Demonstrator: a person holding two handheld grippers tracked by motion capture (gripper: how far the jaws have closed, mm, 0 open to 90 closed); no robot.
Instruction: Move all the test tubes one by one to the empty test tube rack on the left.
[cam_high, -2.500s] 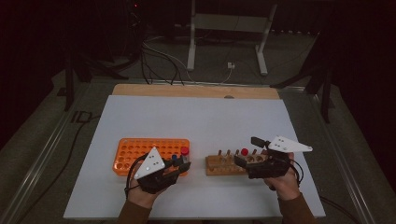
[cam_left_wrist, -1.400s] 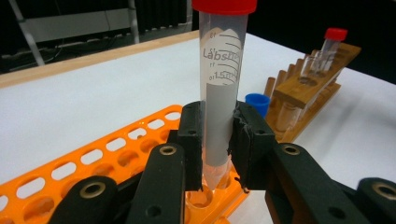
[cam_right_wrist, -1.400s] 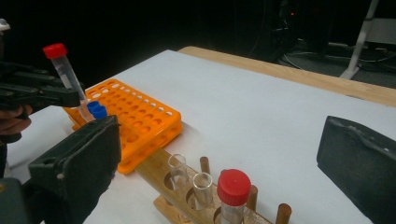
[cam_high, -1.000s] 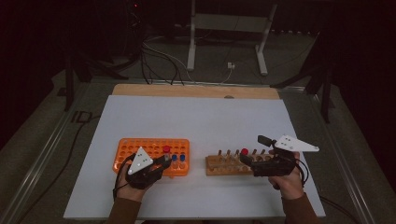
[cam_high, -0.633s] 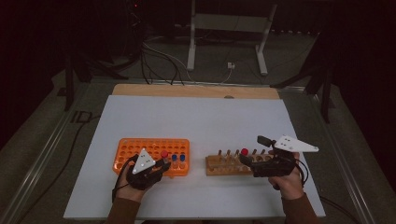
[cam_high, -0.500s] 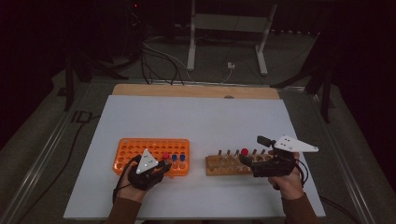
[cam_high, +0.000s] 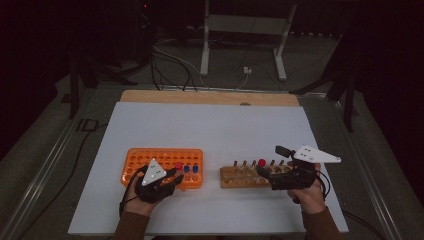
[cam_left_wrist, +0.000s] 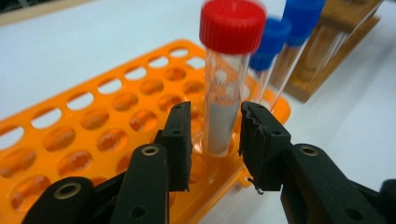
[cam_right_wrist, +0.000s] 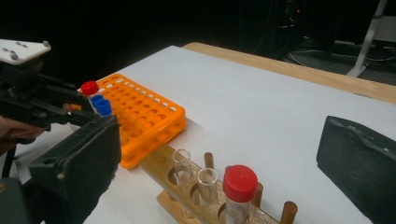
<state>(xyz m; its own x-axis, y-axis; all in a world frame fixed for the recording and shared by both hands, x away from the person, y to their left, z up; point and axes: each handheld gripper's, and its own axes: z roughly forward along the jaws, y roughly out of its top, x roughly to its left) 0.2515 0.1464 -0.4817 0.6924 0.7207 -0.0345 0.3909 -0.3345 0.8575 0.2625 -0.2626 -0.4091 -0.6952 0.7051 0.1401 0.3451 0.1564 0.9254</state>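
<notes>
Here, left tongs (cam_left_wrist: 215, 135) narrow, jaws flanking red-capped tube (cam_left_wrist: 227, 84) standing in orange rack (cam_left_wrist: 88, 121), not gripping. Right tongs (cam_right_wrist: 219, 154) wide, wooden rack (cam_high: 245, 176) at nine o'clock.

Both grippers are matte black. The left gripper (cam_high: 172, 176) carries a pale grey three-cornered plate on top, and so does the right gripper (cam_high: 263, 171), its plate showing small dark dots. A thin black cable loops from each, at about 7 o'clock on the left and 4 o'clock on the right. The left gripper view shows silver rivets on the jaw arms and frayed pads. Brown sleeves cover both forearms.
</notes>
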